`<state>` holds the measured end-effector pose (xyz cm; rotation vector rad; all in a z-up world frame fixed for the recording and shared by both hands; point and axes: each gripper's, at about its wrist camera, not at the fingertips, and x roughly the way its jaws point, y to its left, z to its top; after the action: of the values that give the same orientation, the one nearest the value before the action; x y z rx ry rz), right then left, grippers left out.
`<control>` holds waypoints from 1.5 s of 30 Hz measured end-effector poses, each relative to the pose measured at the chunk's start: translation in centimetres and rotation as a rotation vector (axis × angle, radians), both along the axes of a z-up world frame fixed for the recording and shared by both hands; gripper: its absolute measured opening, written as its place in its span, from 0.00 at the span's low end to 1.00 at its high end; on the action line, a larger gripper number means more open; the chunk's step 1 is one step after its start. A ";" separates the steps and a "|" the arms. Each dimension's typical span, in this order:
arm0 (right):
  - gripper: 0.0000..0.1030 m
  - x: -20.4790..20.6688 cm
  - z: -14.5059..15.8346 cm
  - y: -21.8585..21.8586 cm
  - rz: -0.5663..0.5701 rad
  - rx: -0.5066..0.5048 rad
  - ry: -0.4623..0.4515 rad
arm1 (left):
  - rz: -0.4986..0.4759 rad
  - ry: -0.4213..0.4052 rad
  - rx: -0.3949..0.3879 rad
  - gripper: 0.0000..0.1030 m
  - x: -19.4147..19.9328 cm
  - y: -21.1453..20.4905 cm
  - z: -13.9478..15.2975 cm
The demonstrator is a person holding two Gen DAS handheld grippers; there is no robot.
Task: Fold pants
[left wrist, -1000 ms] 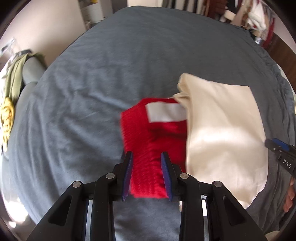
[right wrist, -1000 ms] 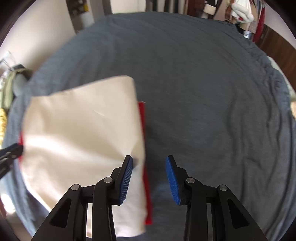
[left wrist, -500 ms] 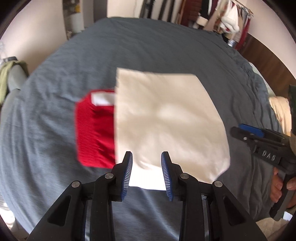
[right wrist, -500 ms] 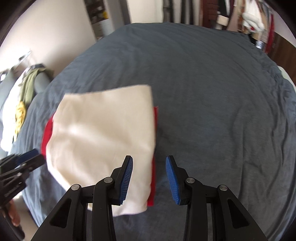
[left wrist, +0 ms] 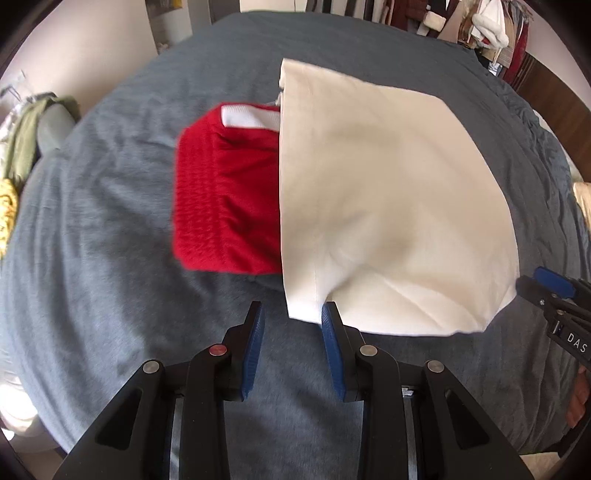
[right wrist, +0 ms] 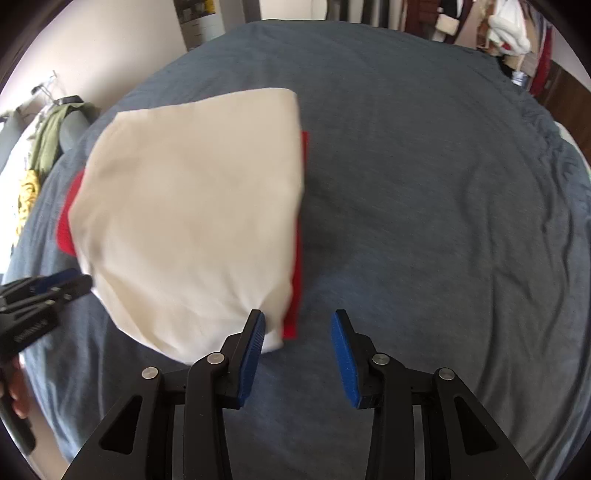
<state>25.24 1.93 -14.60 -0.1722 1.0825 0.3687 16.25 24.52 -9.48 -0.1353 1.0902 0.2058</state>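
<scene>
Folded cream pants (left wrist: 388,206) lie on a grey-blue bedspread (left wrist: 110,221), overlapping a folded red garment (left wrist: 225,192) with a white label. My left gripper (left wrist: 291,317) is open and empty, its fingertips at the cream pants' near left corner. The right gripper shows at the right edge of the left wrist view (left wrist: 554,291). In the right wrist view the cream pants (right wrist: 195,214) cover most of the red garment (right wrist: 299,229). My right gripper (right wrist: 297,325) is open and empty at the pants' near right corner. The left gripper shows at the left edge (right wrist: 44,291).
Olive and yellow clothes (left wrist: 18,147) hang over a chair at the left of the bed. Hanging clothes and a dark wooden panel (right wrist: 517,29) stand behind the bed at the far right. The bedspread (right wrist: 443,184) stretches bare to the right of the pants.
The views shifted as both grippers moved around the pile and drew back toward its near edge. Both stayed open and empty. The cream pants lie flat on the red garment.
</scene>
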 end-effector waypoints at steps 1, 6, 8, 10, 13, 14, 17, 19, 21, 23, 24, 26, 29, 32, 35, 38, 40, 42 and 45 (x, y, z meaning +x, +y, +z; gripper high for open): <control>0.45 -0.4 0.1 -0.3 -0.008 -0.005 -0.015 | -0.002 -0.019 0.008 0.31 -0.6 -0.5 0.4; 0.56 -3.1 2.0 -2.5 -0.023 0.009 -0.153 | -0.014 -0.165 0.017 0.54 -3.3 -3.8 3.6; 0.72 -3.6 3.0 -3.4 -0.028 0.044 -0.210 | -0.015 -0.222 0.032 0.62 -3.7 -5.1 4.6; 0.72 -4.5 4.0 -4.6 -0.030 0.072 -0.285 | -0.015 -0.288 0.056 0.66 -4.1 -6.6 5.3; 0.78 -5.8 4.6 -6.1 -0.035 0.094 -0.381 | -0.022 -0.354 0.071 0.78 -4.0 -8.3 5.7; 0.80 -6.3 4.6 -6.4 -0.035 0.100 -0.394 | -0.027 -0.372 0.073 0.80 -4.0 -8.8 5.5; 0.80 -7.0 4.0 -7.5 -0.042 0.127 -0.425 | -0.040 -0.420 0.089 0.85 -4.4 -10.3 4.8; 0.80 -7.7 3.5 -8.3 -0.050 0.144 -0.445 | -0.047 -0.444 0.105 0.85 -5.0 -11.3 4.3; 0.80 -8.5 3.0 -9.5 -0.055 0.154 -0.472 | -0.048 -0.463 0.117 0.86 -6.0 -12.3 4.1; 0.80 -9.9 3.0 -10.7 -0.063 0.153 -0.507 | -0.044 -0.479 0.121 0.88 -7.3 -13.2 4.1; 0.80 -10.9 3.1 -11.2 -0.065 0.156 -0.535 | -0.037 -0.486 0.124 0.91 -8.2 -13.5 4.2; 0.80 -12.4 3.4 -11.8 -0.070 0.164 -0.550 | -0.031 -0.495 0.123 0.91 -9.6 -14.2 4.7; 0.80 -14.2 4.1 -13.3 -0.094 0.188 -0.539 | -0.028 -0.518 0.125 0.94 -11.9 -15.3 5.6; 0.80 -16.5 4.8 -14.7 -0.117 0.195 -0.551 | -0.041 -0.537 0.137 0.95 -13.7 -16.3 6.4; 0.83 -18.5 5.2 -15.6 -0.137 0.206 -0.560 | -0.057 -0.552 0.141 0.98 -15.4 -17.4 7.0; 0.83 -20.0 5.5 -16.7 -0.151 0.215 -0.567 | -0.074 -0.564 0.140 0.99 -17.1 -18.4 7.3; 0.83 -21.4 5.7 -17.2 -0.156 0.210 -0.582 | -0.086 -0.569 0.139 1.00 -17.9 -19.0 7.4; 0.83 -22.5 5.7 -17.7 -0.160 0.204 -0.591 | -0.099 -0.573 0.140 1.00 -18.9 -19.6 7.3; 0.83 -23.9 5.8 -18.3 -0.163 0.196 -0.599 | -0.121 -0.577 0.163 1.00 -19.9 -20.5 7.2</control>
<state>1.32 -16.34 -8.82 -0.0135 0.4611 0.2491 -3.68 4.04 -2.25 0.0200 0.5027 0.1329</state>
